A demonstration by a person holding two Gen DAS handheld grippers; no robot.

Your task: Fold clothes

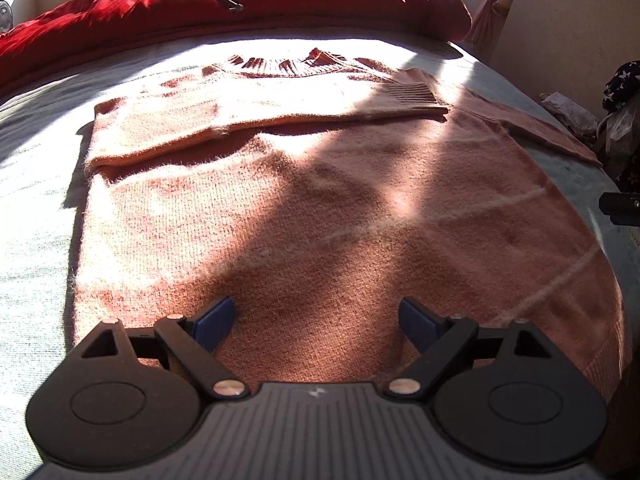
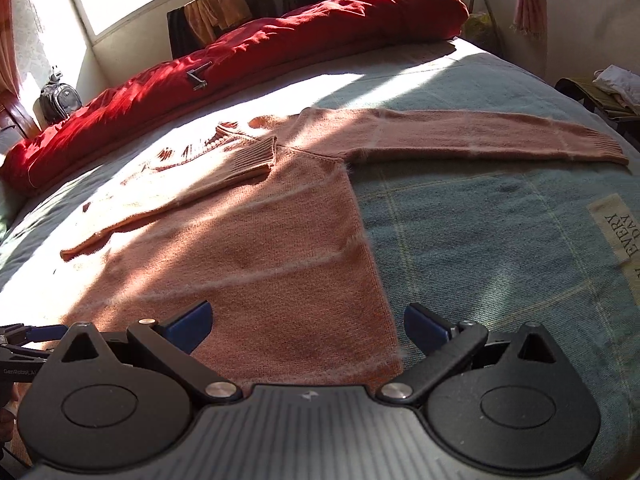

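The orange sweater [image 2: 256,240] lies flat on the bed [image 2: 500,240] across the middle of both frames, one sleeve folded over its chest. The left claw [image 1: 316,320] and right claw [image 2: 308,324] hover wide apart, empty, over its hem.

The sweater [image 2: 280,240] is orange-pink, with ribbed lines at its neck and cuffs. The bed [image 2: 500,240] cover is pale blue-green with thin checked lines and a cream label with black letters. The big pillow [image 2: 320,28] along the bed's far edge is bright red. Each gripper [image 1: 316,324] [image 2: 308,328] is black with blue pads [image 1: 214,322].
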